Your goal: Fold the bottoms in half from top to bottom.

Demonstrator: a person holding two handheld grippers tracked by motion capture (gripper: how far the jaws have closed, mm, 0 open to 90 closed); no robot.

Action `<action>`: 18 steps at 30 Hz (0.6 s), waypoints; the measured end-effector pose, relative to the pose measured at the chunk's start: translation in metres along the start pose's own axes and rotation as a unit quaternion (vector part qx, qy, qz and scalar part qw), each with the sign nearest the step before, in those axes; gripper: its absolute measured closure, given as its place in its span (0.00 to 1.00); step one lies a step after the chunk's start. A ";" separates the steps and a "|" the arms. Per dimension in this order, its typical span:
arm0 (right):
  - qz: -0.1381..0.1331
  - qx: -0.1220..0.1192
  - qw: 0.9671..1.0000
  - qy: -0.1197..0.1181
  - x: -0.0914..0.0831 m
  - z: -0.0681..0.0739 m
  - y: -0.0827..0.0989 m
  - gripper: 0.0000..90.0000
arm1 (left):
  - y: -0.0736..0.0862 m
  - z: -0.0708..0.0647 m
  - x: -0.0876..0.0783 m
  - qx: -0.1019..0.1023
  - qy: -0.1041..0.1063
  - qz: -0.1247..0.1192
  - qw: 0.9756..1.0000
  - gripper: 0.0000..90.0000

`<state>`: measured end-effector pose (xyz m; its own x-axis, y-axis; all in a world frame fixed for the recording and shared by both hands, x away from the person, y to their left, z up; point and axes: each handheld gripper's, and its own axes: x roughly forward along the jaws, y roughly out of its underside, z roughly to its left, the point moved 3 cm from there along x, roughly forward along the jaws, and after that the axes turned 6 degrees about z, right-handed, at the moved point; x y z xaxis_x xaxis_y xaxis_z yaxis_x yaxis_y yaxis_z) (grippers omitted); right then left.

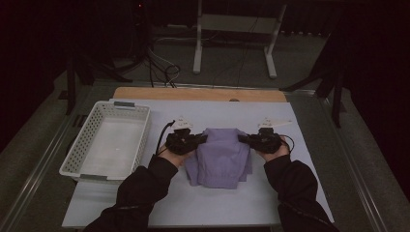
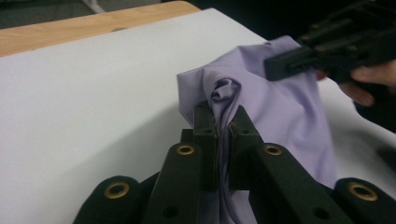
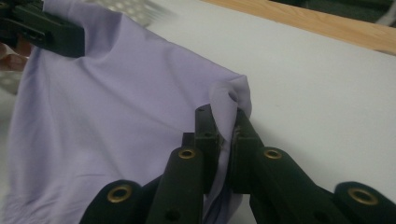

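Cloth (image 1: 220,157): lilac garment, partly folded, lying mid-mat (image 1: 193,205) between the two hands; its far edge is lifted, its near part rests flat on the mat; a white basket (image 1: 109,140) stands to its left, apart from it and with nothing visible inside.

Left gripper (image 1: 202,138): jaws pressed together on the far left corner of the cloth; the left gripper view shows a bunched fold (image 2: 223,100) pinched between the pads, with fabric running down through the gap.

Right gripper (image 1: 242,139): likewise clamped, on the far right corner; the right gripper view shows the hem (image 3: 233,100) curled over the pads and caught firmly.

Judgement: the step in hand is a fold, both far corners held and due to be carried over toward the near edge. To do it well: keep both grips level with each other so the held edge stays straight; hold the edge lightly taut between the hands without stretching it; lift only enough that the fabric clears the layer beneath, lest it drag and rumple; bring the corners down square on the near edge; let go only once the cloth lies flat.

Risk: both grips hold bunched fabric rather than a clean corner; a wrinkle may be laid into the fold.
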<state>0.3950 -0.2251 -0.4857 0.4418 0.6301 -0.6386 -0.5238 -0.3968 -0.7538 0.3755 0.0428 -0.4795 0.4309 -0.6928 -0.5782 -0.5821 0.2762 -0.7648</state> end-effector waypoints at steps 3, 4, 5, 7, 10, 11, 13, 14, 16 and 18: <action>0.007 0.011 1.000 0.007 0.010 -0.008 0.000 0.94 | 0.002 0.013 0.013 -0.010 -0.012 0.003 1.000 0.93; 0.011 0.018 1.000 0.006 0.014 -0.011 0.001 0.94 | 0.003 0.016 0.016 -0.010 -0.014 0.001 1.000 0.93; 0.015 0.018 1.000 0.009 0.017 -0.013 0.001 0.93 | 0.004 0.020 0.021 -0.006 -0.015 0.002 1.000 0.92; 0.025 0.024 0.999 0.014 0.024 -0.018 0.002 0.93 | 0.007 0.028 0.031 0.002 -0.036 0.012 0.999 0.92; 0.035 0.037 0.999 0.015 0.034 -0.025 0.003 0.93 | 0.010 0.037 0.040 -0.017 -0.038 0.015 0.999 0.91; 0.037 0.038 0.998 0.017 0.036 -0.026 0.003 0.93 | 0.011 0.041 0.043 -0.022 -0.041 0.018 0.999 0.91; 0.043 0.041 0.998 0.022 0.041 -0.029 0.002 0.93 | 0.012 0.044 0.047 -0.024 -0.046 0.020 0.998 0.91; 0.046 0.042 0.998 0.025 0.045 -0.031 0.001 0.93 | 0.012 0.045 0.049 -0.023 -0.048 0.020 0.998 0.91; 0.052 0.046 0.997 0.029 0.050 -0.035 0.000 0.93 | 0.011 0.049 0.052 -0.024 -0.054 0.026 0.998 0.91; 0.055 0.050 0.997 0.033 0.053 -0.037 0.000 0.91 | 0.011 0.051 0.053 -0.028 -0.061 0.025 0.997 0.88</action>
<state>0.4457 -0.2165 -0.5256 0.4226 0.5402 -0.7277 -0.6403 -0.3903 -0.6616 0.4268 0.0426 -0.5331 0.4793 -0.5911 -0.6488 -0.6411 0.2691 -0.7188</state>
